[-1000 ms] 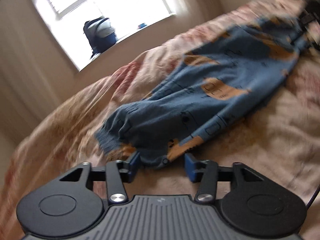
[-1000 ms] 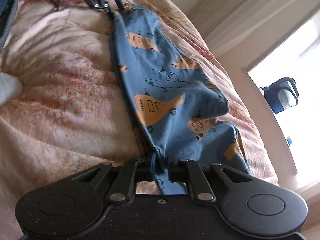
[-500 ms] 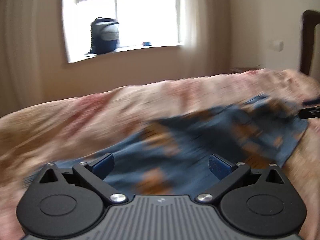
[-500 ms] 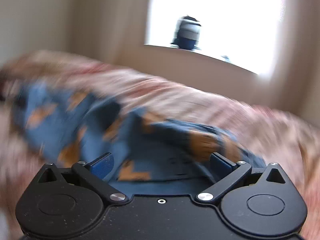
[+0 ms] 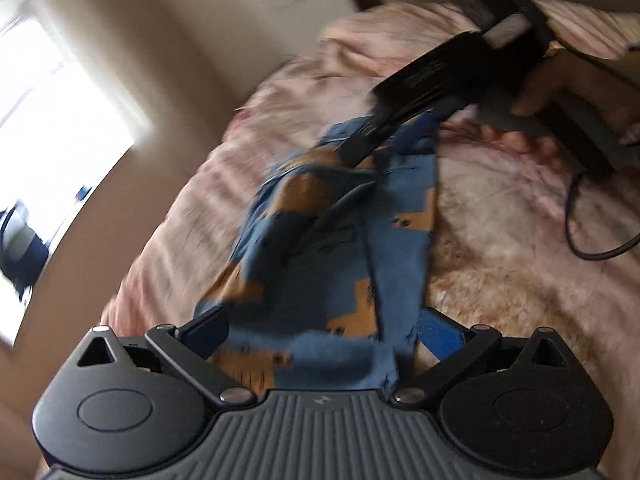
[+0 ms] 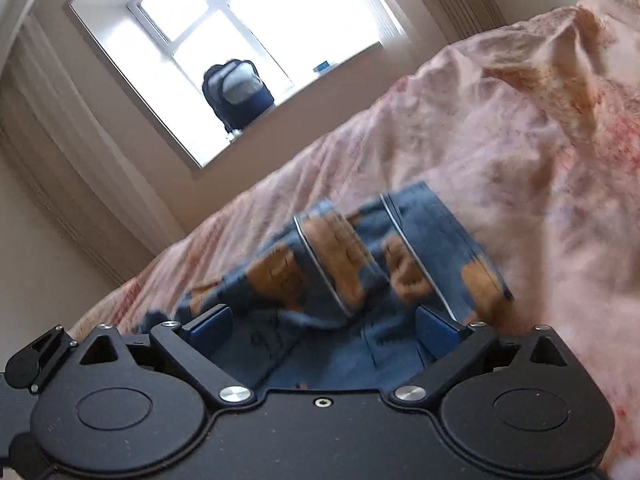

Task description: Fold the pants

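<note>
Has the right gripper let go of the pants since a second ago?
Yes. The right gripper was clamped on the pants; its jaws have just been opening and now stand wide, pants loose on the bedspread.

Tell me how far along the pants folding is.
Done: the blue pants lie on the bed cover, seemingly doubled over lengthwise. In hand: nothing; the left gripper and right gripper have just been opening, their jaws wide with cloth lying loose between them. Left: the cloth looks bunched, so smoothing and a further fold probably remain.
</note>
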The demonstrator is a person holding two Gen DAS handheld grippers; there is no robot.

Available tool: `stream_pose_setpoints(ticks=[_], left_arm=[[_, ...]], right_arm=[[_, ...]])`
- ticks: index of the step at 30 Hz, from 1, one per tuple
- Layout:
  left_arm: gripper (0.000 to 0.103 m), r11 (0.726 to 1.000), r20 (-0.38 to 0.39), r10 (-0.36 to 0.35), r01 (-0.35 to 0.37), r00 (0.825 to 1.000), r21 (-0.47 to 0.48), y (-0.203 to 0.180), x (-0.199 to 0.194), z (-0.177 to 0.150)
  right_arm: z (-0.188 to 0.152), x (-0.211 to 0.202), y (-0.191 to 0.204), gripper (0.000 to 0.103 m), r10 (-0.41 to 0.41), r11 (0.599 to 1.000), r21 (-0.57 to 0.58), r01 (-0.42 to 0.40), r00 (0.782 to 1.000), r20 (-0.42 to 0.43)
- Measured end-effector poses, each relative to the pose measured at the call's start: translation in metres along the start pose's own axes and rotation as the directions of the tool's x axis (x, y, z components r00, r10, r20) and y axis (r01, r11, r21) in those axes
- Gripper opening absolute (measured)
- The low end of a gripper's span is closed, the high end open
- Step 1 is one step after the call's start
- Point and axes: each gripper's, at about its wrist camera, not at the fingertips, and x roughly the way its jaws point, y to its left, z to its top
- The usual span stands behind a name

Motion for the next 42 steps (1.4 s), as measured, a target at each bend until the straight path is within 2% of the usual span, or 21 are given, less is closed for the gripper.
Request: stream_pose_setpoints(ticks=[3,5,8,10,13,16,18,19,21,22,23,25,26,30,34,37,40,42], left_arm=[[0.103,0.997,-0.008,-0.05,0.05,0.999,0.052,-0.004,0.013,0.019],[0.094,0.997,-0.015,-0.07,0.07,0.997,0.045,-0.004,0.027,0.024],[0.078,0.996,-0.095,-0.086,0.085,0.992,-0.017,-0.004,0.058,0.025],[0.074,0.992,-0.13,-0.115,0.106,0.985,-0.069,-0.003,0.07,0.021],[0.069,0.983,-0.128,-0.147,0.13,0.981,-0.132,0.003,0.071,0.015],[0.058,0.973,-0.135,-0.178,0.153,0.975,-0.173,0.01,0.07,0.014],[0.052,0.969,-0.143,-0.185,0.156,0.972,-0.192,0.012,0.069,0.014],[0.049,0.967,-0.148,-0.188,0.157,0.971,-0.199,0.013,0.068,0.014],[0.039,0.967,-0.158,-0.187,0.153,0.97,-0.206,0.013,0.069,0.016],[0.029,0.967,-0.163,-0.183,0.148,0.969,-0.208,0.013,0.069,0.017],[0.016,0.968,-0.167,-0.174,0.137,0.97,-0.211,0.013,0.069,0.018],[0.003,0.968,-0.175,-0.136,0.093,0.975,-0.232,0.014,0.068,0.02],[0.003,0.966,-0.175,-0.128,0.083,0.976,-0.245,0.015,0.067,0.021],[0.002,0.959,-0.128,-0.091,0.052,0.988,-0.278,0.019,0.05,0.025],[0.002,0.965,-0.037,-0.098,0.085,0.995,-0.247,0.017,0.034,0.036],[0.002,0.966,-0.032,-0.127,0.116,0.991,-0.23,0.008,0.038,0.04],[0.002,0.964,-0.074,-0.177,0.158,0.981,-0.212,0.0,0.053,0.038],[0.009,0.955,-0.107,-0.231,0.205,0.967,-0.213,-0.002,0.063,0.037]], right_arm=[[0.002,0.005,-0.003,0.088,-0.013,1.0,-0.013,0.013,1.0,0.004],[0.001,0.006,-0.008,0.085,-0.024,1.0,0.003,0.024,1.0,0.003],[0.0,0.006,-0.007,0.077,-0.053,0.999,-0.002,0.053,0.999,0.008],[-0.001,0.009,-0.006,0.074,-0.071,0.997,-0.027,0.071,0.997,0.008],[-0.003,0.013,-0.009,0.071,-0.07,0.997,-0.027,0.071,0.997,0.016],[-0.002,0.017,-0.011,0.059,-0.074,0.997,-0.017,0.075,0.997,0.029],[-0.002,0.017,-0.013,0.045,-0.091,0.996,-0.002,0.091,0.995,0.04],[-0.002,0.017,-0.014,0.044,-0.092,0.996,0.006,0.092,0.995,0.044],[-0.001,0.017,-0.015,0.042,-0.088,0.996,0.014,0.088,0.995,0.047],[-0.001,0.017,-0.014,0.041,-0.088,0.996,0.012,0.088,0.995,0.046],[-0.002,0.018,-0.014,0.036,-0.092,0.996,0.006,0.091,0.995,0.045],[-0.002,0.019,-0.012,0.024,-0.104,0.994,-0.008,0.105,0.994,0.041],[-0.001,0.019,-0.012,0.016,-0.102,0.995,-0.01,0.103,0.994,0.039],[0.002,0.011,-0.003,0.012,-0.121,0.99,-0.069,0.126,0.99,0.073],[0.009,-0.015,0.009,0.012,-0.144,0.978,-0.123,0.167,0.974,0.172],[0.009,-0.039,0.006,0.012,-0.207,0.964,-0.122,0.236,0.955,0.211],[0.007,-0.041,-0.007,0.012,-0.277,0.95,-0.103,0.293,0.95,0.146],[0.006,-0.031,-0.016,0.012,-0.304,0.947,-0.081,0.31,0.95,0.073]])
